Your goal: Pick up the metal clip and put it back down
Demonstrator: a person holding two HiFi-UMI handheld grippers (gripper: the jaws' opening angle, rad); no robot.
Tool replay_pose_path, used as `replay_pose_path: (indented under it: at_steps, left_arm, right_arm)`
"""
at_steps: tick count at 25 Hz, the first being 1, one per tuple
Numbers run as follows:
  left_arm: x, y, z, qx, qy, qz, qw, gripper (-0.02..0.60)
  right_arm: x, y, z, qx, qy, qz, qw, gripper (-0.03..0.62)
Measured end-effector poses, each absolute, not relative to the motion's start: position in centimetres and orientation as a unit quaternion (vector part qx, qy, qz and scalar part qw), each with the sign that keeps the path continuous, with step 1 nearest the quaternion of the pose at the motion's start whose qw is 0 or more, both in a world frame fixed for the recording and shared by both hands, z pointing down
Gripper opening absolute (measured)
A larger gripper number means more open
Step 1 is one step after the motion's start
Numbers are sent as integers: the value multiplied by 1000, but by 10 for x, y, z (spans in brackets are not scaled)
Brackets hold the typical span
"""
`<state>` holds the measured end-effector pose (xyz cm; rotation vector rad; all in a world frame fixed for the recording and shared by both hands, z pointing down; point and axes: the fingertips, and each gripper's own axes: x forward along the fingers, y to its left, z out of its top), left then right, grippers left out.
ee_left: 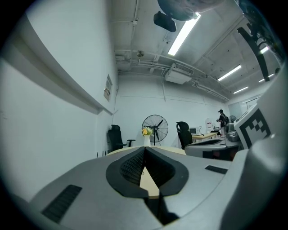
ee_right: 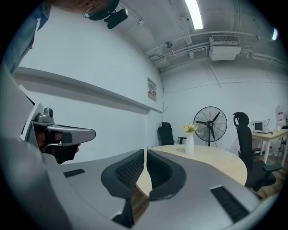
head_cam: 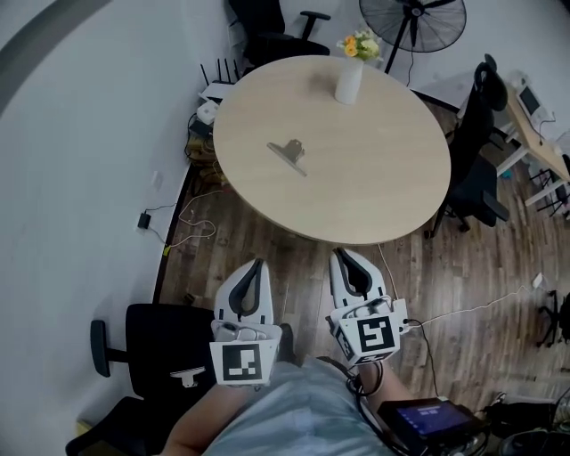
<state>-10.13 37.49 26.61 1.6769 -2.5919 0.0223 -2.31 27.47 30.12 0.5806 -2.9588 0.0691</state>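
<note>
The metal clip (head_cam: 289, 154) lies on the round light-wood table (head_cam: 374, 191), left of its middle. Both grippers are held low in front of the person, short of the table's near edge and well apart from the clip. My left gripper (head_cam: 258, 264) is shut with nothing between its jaws; its tips (ee_left: 144, 148) meet in its own view. My right gripper (head_cam: 338, 256) is also shut and empty, its tips (ee_right: 145, 150) touching. The clip does not show in either gripper view.
A white vase with flowers (head_cam: 350, 76) stands at the table's far side. Black office chairs (head_cam: 476, 151) stand to the right and another (head_cam: 151, 352) at the near left. A standing fan (head_cam: 414, 20) is behind the table. Cables (head_cam: 191, 227) lie on the wood floor.
</note>
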Motion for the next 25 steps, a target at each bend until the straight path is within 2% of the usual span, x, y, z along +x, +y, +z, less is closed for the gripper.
replay_pose_path:
  at_steps: [9,25]
  left_arm:
    - [-113,329,257,569,-822,-2,16,18]
    - [-136,164,309,555,-827,70,64,18]
  right_arm:
    - [-33,232,282,217,-975,9,47,49]
    - [-63,70,344,201,-974,84,59,49]
